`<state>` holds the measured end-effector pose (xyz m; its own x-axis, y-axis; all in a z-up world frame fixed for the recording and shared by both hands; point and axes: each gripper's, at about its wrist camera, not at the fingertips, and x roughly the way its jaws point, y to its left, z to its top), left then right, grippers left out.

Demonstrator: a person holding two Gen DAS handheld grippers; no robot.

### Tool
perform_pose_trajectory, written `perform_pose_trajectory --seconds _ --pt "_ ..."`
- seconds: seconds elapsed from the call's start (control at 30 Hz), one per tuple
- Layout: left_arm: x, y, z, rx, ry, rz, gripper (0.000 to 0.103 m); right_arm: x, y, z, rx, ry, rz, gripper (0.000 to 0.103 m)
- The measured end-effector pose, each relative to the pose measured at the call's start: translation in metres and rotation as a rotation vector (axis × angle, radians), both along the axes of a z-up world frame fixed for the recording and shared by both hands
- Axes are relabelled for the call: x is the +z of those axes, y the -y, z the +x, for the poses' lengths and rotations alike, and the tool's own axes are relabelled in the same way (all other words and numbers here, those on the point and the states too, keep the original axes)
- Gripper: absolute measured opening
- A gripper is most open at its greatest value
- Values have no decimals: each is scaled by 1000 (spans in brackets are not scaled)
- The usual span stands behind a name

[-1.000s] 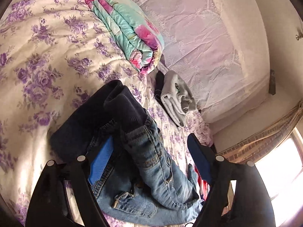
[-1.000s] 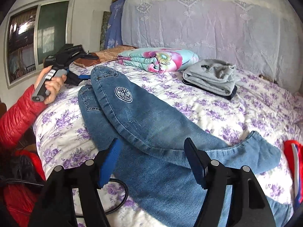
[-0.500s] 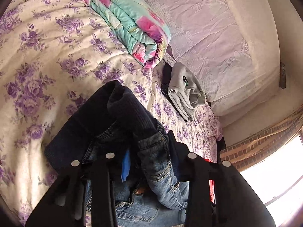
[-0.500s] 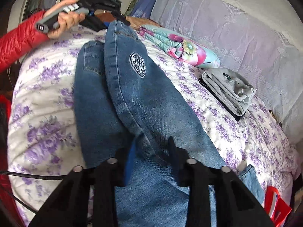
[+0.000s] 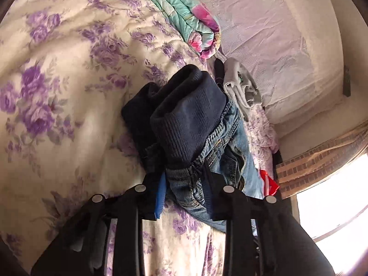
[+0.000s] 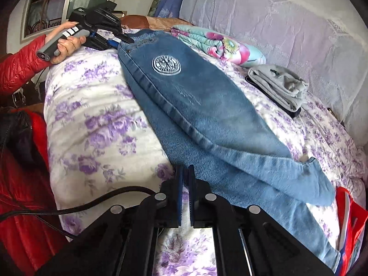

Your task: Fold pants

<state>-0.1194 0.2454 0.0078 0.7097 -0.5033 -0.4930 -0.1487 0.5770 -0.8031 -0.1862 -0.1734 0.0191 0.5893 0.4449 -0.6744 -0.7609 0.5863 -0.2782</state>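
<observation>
Blue jeans (image 6: 200,112) with a round white badge lie lengthwise on the flowered bed, one leg over the other. In the left wrist view my left gripper (image 5: 184,184) is shut on the jeans' waist (image 5: 191,177), whose dark ribbed waistband (image 5: 188,119) bunches up in front of it. The same gripper shows in the right wrist view (image 6: 119,38) at the far waist end, held by a hand in a red sleeve. My right gripper (image 6: 185,177) is shut at the near edge of the lower leg; whether it pinches denim I cannot tell.
A folded turquoise and pink quilt (image 6: 218,43) and a folded grey garment (image 6: 278,85) on a dark one lie by the lace-covered headboard (image 6: 276,16). A red bag (image 6: 349,225) sits at the bed's right end. A black cable (image 6: 80,207) hangs over the near edge.
Both grippers went from open to shut. The left closed on the waist and lifted it. The right closed at the leg's near edge, and the jeans were pulled straighter.
</observation>
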Motion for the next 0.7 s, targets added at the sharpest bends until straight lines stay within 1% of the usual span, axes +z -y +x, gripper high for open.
perform_pose_trajectory --seconds 0.03,0.07,0.1,0.13,0.17,0.23,0.27,0.3,0.37,0.4,0.43,0.47,0.5,0.53,0.57,0.6,0.63,0.67,0.7 --pt "5 0 -4 0 10 -5 27 10 3 0 3 12 37 5" --pt "13 1 -8 4 19 16 27 20 7 -1 4 34 75 6" --pt "23 5 -13 7 31 61 26 28 9 0 0 52 95 8" --pt "34 9 -17 6 44 106 25 34 10 2 -6 64 106 18" --pt "44 13 -22 8 58 145 25 39 10 4 -6 70 122 31" --pt "68 20 -29 23 112 197 25 48 5 13 -13 74 163 38" --pt "80 25 -29 20 142 208 25 53 0 22 -23 67 182 39" --pt "92 34 -24 -2 171 217 25 56 -5 32 -29 63 201 39" --pt "107 58 -6 -75 208 239 25 59 -17 52 -58 47 227 40" --pt "110 73 7 -107 210 266 27 57 -21 63 -81 23 232 40" --pt "107 85 18 -133 199 291 34 49 -25 74 -103 -23 225 40" --pt "99 95 32 -155 174 318 44 36 -29 85 -123 -93 196 40" --pt "87 103 46 -164 131 350 45 17 -31 92 -137 -184 151 40" --pt "68 107 59 -166 68 374 45 -1 -29 96 -141 -258 123 40" --pt "46 106 66 -174 11 369 38 -5 -22 94 -135 -274 148 40" --pt "26 102 68 -175 -16 358 26 -1 -14 94 -140 -305 178 40" --pt "19 100 61 -150 8 389 12 0 -7 94 -143 -343 198 40" --pt "18 96 55 -141 16 406 4 0 -3 93 -138 -356 210 40" --pt "17 89 51 -139 7 342 4 -1 0 92 -133 -353 217 40"
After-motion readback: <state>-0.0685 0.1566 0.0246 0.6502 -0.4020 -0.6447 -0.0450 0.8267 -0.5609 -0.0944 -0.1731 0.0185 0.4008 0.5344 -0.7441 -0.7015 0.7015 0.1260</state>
